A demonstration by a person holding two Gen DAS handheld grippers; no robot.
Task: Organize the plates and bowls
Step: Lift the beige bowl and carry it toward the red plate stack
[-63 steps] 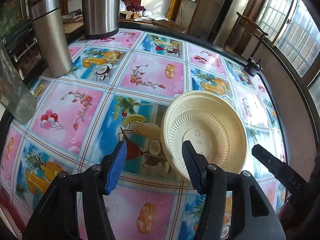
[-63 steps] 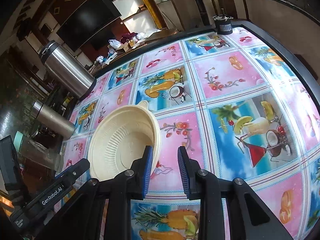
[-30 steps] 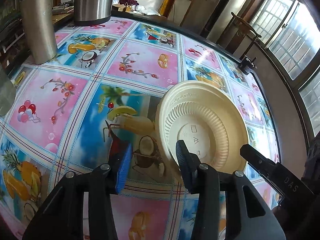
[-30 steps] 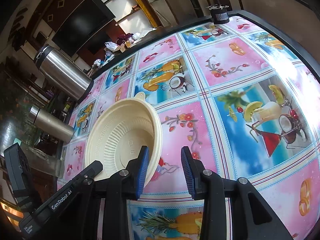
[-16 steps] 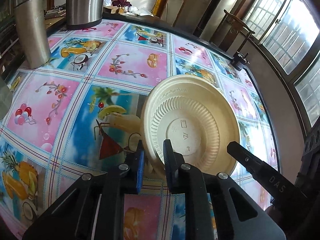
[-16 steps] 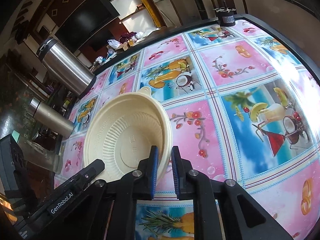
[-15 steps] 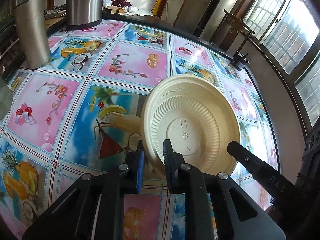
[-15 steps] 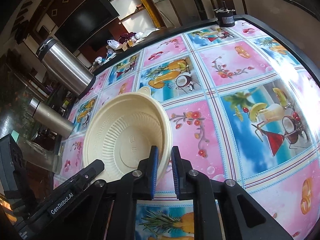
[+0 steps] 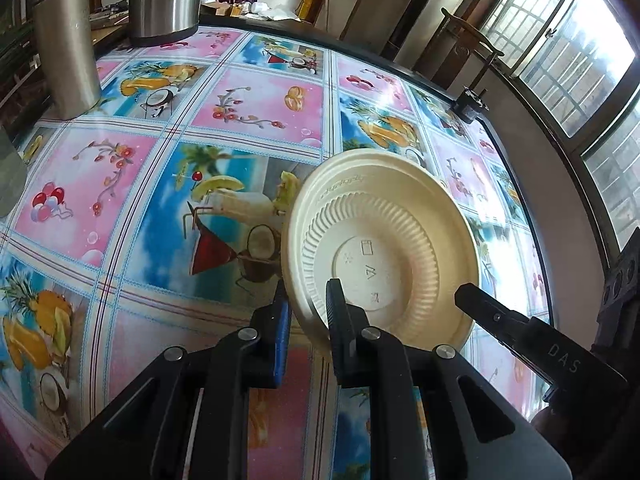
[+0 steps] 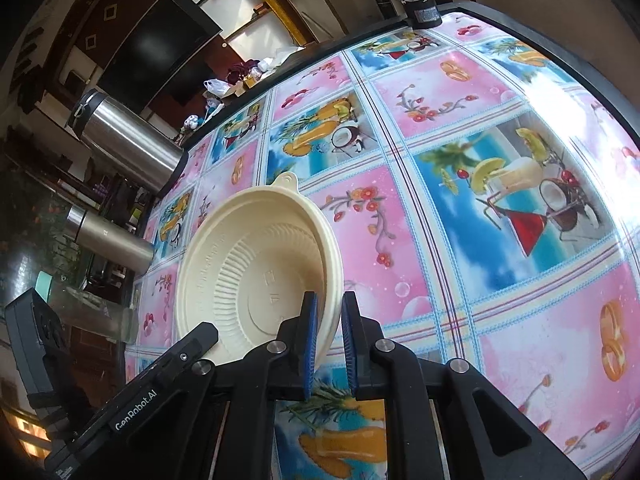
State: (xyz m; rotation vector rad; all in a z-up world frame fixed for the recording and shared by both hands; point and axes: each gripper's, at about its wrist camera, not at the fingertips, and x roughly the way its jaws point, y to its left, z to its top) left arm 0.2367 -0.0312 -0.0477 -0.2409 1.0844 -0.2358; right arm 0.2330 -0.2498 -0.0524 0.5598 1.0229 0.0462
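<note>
— While both grippers pinch it, where does the bowl (image 9: 384, 256) sit?

— Tilted over the table (image 9: 248, 96), on the near part of the fruit-print cloth. The left gripper (image 9: 306, 312) has its fingers pressed on the rim's near left edge, one blue pad outside, one inside. The right gripper (image 10: 328, 328) clamps the rim on the opposite side in the same way, with the rim between its pads. I cannot tell whether the bowl's underside touches the cloth.

— How much room is around it?

— Ahead and to the right the cloth lies bare up to the dark table edge. At the far left stand a large steel flask (image 10: 128, 140), a slimmer steel bottle (image 10: 108, 240) and a clear glass jar (image 10: 92, 312), all well apart from the bowl. A small black device (image 10: 420, 10) sits on the far corner edge. A tab (image 10: 286, 182) sticks out of the rim on the far side.

— Any writing?

— "GenRobot.AI" on the left gripper's body in the right wrist view, and "DAS" on the right gripper's body in the left wrist view. Raised marks on the bowl's base and rim are too faint to read.
</note>
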